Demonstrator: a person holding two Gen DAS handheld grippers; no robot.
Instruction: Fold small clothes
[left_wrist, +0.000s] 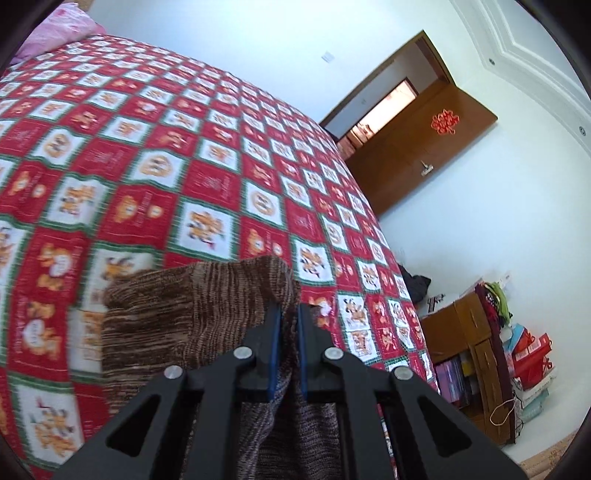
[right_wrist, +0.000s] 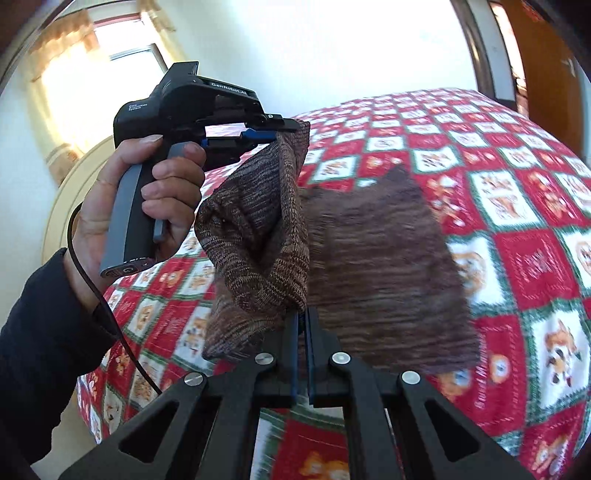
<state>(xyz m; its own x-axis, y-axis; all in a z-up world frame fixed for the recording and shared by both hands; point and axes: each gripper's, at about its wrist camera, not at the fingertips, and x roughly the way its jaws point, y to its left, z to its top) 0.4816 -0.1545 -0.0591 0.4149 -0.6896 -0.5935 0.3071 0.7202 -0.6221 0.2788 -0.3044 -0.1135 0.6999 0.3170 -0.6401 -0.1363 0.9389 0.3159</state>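
The left hand-held gripper (left_wrist: 287, 314) is closed on the brown knit garment (left_wrist: 192, 317), its blue pads pinching a top corner of the cloth, with more fabric trailing down between the black linkage arms. In the right wrist view the person's hand (right_wrist: 147, 206) holds that gripper's grip, a dark sleeve (right_wrist: 44, 332) and a black cable (right_wrist: 110, 306) below it. The garment hangs between the two tools above the red patterned bed cover (left_wrist: 147, 147); whether its lower edge touches the cover cannot be told, as that part is blurred. The right hand-held gripper (right_wrist: 302, 317) is likewise closed on the garment, clamping a fold of knit at the near edge. Further right in the left wrist view stand a brown door (left_wrist: 424, 147) and a bedside cabinet (left_wrist: 465, 332) with bags beside it, well apart from the work. Risks, as judged: the cloth bunches thickly at the left pinch, so layers may be caught unevenly and the fold could come out skewed; the loose, stretchy knit may slip from the narrow pads if the two hands pull apart; and the hanging panel could drag and wrinkle on the cover when lowered.
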